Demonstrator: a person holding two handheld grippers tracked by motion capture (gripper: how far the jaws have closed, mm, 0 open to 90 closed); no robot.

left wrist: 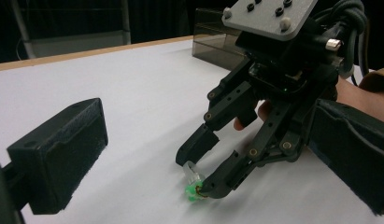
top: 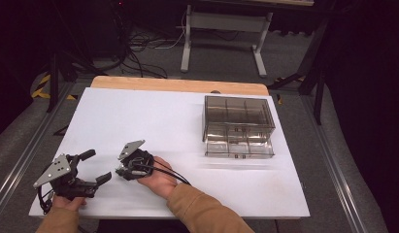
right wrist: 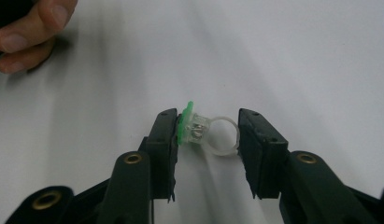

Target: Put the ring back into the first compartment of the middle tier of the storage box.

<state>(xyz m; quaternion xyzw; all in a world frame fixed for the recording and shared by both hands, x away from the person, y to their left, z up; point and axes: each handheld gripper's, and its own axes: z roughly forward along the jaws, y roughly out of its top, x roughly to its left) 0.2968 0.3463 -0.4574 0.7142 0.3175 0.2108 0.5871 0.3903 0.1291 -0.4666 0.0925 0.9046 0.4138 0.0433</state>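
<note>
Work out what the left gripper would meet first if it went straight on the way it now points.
Probably the right gripper, which stands across its line, jaws closed on a small ring with a green top on the table. Depth is hard to judge, so it might pass just beside it.

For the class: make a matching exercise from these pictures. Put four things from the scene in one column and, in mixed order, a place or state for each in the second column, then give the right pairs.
Things:
1. toy ring
2. drawer box
3. left gripper
4. right gripper

Places or states:
A. smoky see-through, standing at the far right of the table
B. jaws wide apart, nothing between them
C. clear band with a green top, lying on the white surface
D. jaws set on either side of the ring, touching its two ends

Pairs: 1-C, 2-A, 3-B, 4-D
</note>
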